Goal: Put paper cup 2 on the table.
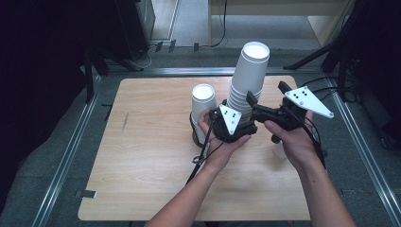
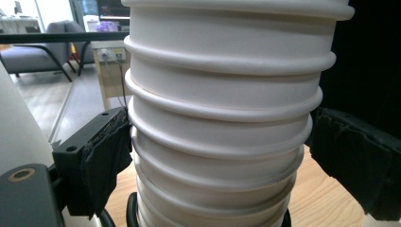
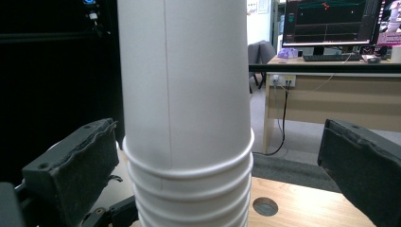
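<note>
cup stack [image 2: 222, 123]: upright between fingers [image 2: 106, 161] | left pad touching | wooden table [image 2: 321, 198]

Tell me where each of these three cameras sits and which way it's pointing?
High view: above the person's side, looking forward and down on the table; both forearms, the left tool and right tool show.
Left gripper view: rides the left tool, looking level at the stack of white cups; its two black jaws press the stack's sides.
Right gripper view: rides the right tool, facing the stack higher up; its jaws stand apart from it.
All share the stack; a single upturned cup stands beside it.
</note>
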Demonstrator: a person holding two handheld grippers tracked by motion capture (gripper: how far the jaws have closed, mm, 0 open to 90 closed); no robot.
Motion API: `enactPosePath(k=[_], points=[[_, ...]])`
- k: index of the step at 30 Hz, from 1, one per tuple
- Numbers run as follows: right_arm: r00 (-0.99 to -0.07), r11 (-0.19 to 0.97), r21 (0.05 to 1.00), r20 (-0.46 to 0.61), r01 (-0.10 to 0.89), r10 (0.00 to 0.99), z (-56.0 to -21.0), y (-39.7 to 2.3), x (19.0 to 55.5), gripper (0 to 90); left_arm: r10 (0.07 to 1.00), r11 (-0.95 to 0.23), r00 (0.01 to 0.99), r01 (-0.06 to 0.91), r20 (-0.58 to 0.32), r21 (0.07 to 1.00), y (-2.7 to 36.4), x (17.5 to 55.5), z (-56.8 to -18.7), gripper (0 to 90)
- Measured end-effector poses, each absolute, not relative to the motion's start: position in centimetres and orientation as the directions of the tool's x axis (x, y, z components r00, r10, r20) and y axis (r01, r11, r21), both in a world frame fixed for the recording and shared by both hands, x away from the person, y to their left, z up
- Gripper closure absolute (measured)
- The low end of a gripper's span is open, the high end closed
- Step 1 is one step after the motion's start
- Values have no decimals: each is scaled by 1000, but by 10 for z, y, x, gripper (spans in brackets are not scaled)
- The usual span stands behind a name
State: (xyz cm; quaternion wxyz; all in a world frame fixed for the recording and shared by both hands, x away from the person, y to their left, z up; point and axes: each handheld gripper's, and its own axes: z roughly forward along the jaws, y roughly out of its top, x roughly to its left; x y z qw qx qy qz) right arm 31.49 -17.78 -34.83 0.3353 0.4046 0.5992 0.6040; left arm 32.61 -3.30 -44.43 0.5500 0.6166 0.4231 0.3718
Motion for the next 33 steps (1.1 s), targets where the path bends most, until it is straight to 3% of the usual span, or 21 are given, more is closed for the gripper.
enactPosePath(k=[22,27,33], points=[[-525,-20,992,82,124,847,-339,-159,353,8,927,-16,373,119,-29,993,-32,327,-443,74],[-543,-15,990,90,141,835,-340,-154,360,80,926,-20,376,119,-26,993,-31,327,-443,77],[-542,6,990,72,141,837,-338,-151,362,98,925,-25,379,116,-21,993,-30,326,-443,79]])
